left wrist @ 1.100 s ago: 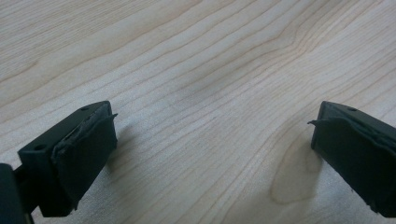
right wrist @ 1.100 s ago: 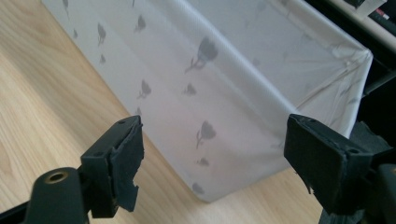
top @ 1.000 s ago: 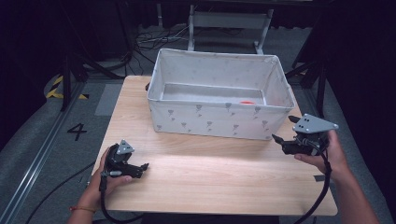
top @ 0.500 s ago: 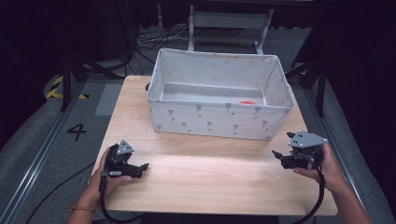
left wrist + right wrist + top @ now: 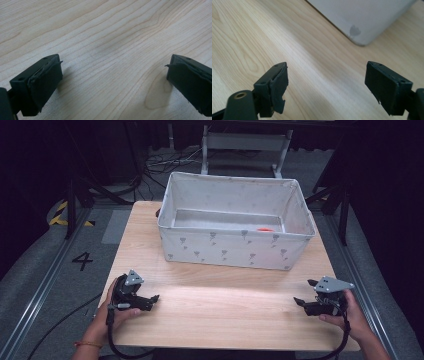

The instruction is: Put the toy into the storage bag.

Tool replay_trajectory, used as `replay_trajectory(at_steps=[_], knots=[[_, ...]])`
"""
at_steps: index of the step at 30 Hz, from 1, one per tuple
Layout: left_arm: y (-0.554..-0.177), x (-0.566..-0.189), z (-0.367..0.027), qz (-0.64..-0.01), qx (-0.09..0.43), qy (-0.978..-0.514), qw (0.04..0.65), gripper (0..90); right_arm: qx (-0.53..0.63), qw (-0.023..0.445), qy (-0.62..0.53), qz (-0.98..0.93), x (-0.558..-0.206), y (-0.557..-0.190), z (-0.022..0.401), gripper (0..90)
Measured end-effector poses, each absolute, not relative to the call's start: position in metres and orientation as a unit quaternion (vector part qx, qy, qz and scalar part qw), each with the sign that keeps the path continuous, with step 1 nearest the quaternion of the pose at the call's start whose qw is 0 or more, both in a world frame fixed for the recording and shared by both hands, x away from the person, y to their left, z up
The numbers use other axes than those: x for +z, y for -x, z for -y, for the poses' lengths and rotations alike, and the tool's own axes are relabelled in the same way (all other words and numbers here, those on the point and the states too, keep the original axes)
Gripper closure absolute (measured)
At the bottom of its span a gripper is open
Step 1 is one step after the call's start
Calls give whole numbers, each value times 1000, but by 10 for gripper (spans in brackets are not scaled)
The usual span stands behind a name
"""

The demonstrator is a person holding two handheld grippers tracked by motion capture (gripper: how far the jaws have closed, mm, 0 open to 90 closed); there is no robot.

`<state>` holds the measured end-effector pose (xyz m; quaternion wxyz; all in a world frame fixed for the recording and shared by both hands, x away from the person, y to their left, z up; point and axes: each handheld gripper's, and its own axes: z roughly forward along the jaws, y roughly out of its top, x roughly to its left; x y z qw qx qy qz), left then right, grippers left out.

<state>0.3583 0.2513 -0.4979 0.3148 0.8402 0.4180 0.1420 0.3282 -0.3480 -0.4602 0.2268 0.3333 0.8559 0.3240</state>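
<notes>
A white fabric bin [image 5: 235, 251] with small grey marks stands at the back of the wooden table [image 5: 225, 305]. Something small and orange [image 5: 265, 228] lies on its floor near the right wall. My left gripper [image 5: 153, 301] rests low over the front left of the table, open, its jaws wide apart over bare wood [image 5: 112, 65]. My right gripper [image 5: 305, 292] sits low at the front right, also open with nothing between its jaws. In the right gripper view a corner of the bin [image 5: 362, 22] lies ahead beyond the jaws.
The table's front edge runs just below both hands. Dark floor with cables, a rail and a painted number 4 [image 5: 82, 261] lies to the left. A metal stand [image 5: 245, 142] is behind the bin.
My right gripper has come down from beside the bin's right front corner toward the front right of the table. The left gripper has stayed where it was.
</notes>
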Motion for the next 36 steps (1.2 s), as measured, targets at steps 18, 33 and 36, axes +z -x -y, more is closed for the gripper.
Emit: replay_trajectory(at_steps=[18, 33, 36], knots=[[-358, -498, -250, -423, 143, -837, 315, 5, 359, 189, -403, -821, -502, -305, 382, 196], [-358, -498, -250, -426, 145, -836, 315, 5, 349, 178, -437, -810, -503, -307, 384, 102], [-358, -498, -250, -426, 146, -836, 314, 5, 347, 180, -438, -809, -503, -307, 384, 96]])
